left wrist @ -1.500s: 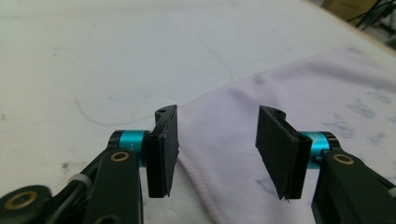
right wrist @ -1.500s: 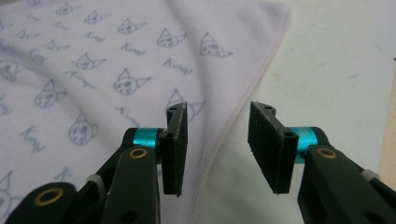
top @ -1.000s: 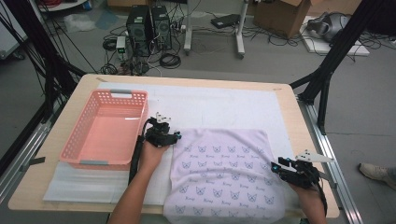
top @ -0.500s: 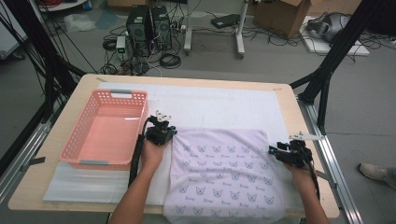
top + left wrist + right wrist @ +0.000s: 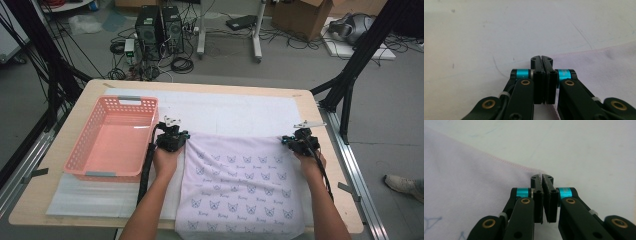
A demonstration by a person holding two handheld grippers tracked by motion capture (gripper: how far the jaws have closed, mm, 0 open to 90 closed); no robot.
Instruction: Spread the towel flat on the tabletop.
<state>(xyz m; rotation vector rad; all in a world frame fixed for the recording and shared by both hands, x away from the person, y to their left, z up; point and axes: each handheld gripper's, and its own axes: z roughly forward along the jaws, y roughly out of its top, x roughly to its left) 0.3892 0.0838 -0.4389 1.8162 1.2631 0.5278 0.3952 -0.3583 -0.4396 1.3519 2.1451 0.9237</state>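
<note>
Presently the cloth point(image 5: 240, 185) lies flat, long axis running toward the person, left gripper point(image 5: 179, 141) and right gripper point(image 5: 290, 141) fingers clamped on its far corners.

Both grippers' jaws newly closed on the cloth's point(image 5: 240, 185) far corners, right gripper point(image 5: 296, 142) inward.

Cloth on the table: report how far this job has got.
Done: the printed cloth lies spread flat on the white mat, and each tool has clamped a far corner, the left tool and the right tool both shut on the hem. In hand: that two-corner grip, cloth not yet lifted. Left, probably: folding it and placing it in the pink basket, which holds nothing.
</note>
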